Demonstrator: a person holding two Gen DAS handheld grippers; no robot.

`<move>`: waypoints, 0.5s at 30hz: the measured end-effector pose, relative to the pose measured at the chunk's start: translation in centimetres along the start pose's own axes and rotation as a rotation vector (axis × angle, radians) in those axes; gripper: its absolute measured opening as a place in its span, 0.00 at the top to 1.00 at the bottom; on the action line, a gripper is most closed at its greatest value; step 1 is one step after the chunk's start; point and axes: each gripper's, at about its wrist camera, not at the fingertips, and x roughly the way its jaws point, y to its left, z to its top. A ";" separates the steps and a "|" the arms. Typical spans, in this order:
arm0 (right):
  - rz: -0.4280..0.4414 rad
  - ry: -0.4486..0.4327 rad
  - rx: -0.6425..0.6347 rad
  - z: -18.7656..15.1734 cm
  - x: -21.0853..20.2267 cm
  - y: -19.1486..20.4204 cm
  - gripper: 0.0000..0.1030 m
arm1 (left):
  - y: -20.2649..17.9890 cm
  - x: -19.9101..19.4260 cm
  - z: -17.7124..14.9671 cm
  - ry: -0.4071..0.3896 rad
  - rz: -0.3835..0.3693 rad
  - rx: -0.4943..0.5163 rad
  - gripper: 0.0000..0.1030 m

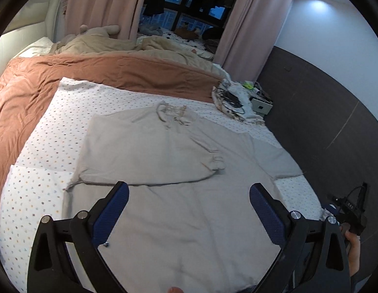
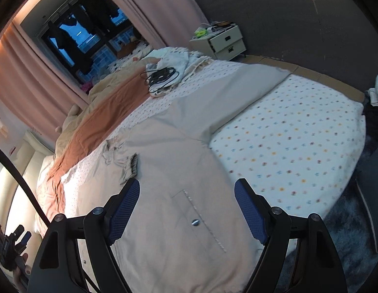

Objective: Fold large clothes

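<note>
Your nightstand (image 2: 226,42) has two shut drawers; on top sit cables and a green item. The beige garment (image 1: 164,195) lies flat on the bed (image 1: 37,190), collar toward the rumpled brown duvet (image 1: 67,78), hem toward you, long axis running away from you. One sleeve is folded across the chest. Your left gripper (image 1: 189,217) and right gripper (image 2: 186,214) hover over it, jaws spread, pinching nothing. Pink curtains (image 1: 247,24) frame a dark window.

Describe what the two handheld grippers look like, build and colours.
Both the left gripper and right gripper have black angular linkage arms with silver pivot bolts, and blue dimpled pads lining the fingers. A thin black cable runs past the right one.
</note>
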 end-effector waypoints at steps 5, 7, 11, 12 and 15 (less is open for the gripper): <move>0.006 -0.015 0.001 -0.2 -2.4 -1.5 0.23 | -3.7 -0.5 -0.8 0.001 -0.022 0.047 0.02; 0.004 -0.018 0.003 -0.1 -2.8 -2.2 0.23 | -4.8 -0.7 -0.9 -0.012 -0.010 0.064 0.02; 0.010 -0.026 0.014 0.8 -2.4 -4.0 0.23 | -6.2 0.0 -0.7 -0.020 -0.030 0.064 0.02; 0.017 -0.030 0.015 1.0 -2.2 -4.5 0.23 | -6.5 0.4 -0.6 -0.017 -0.029 0.066 0.02; 0.025 -0.040 0.030 1.6 -1.2 -6.3 0.23 | -7.7 2.4 -0.3 -0.008 -0.025 0.071 0.02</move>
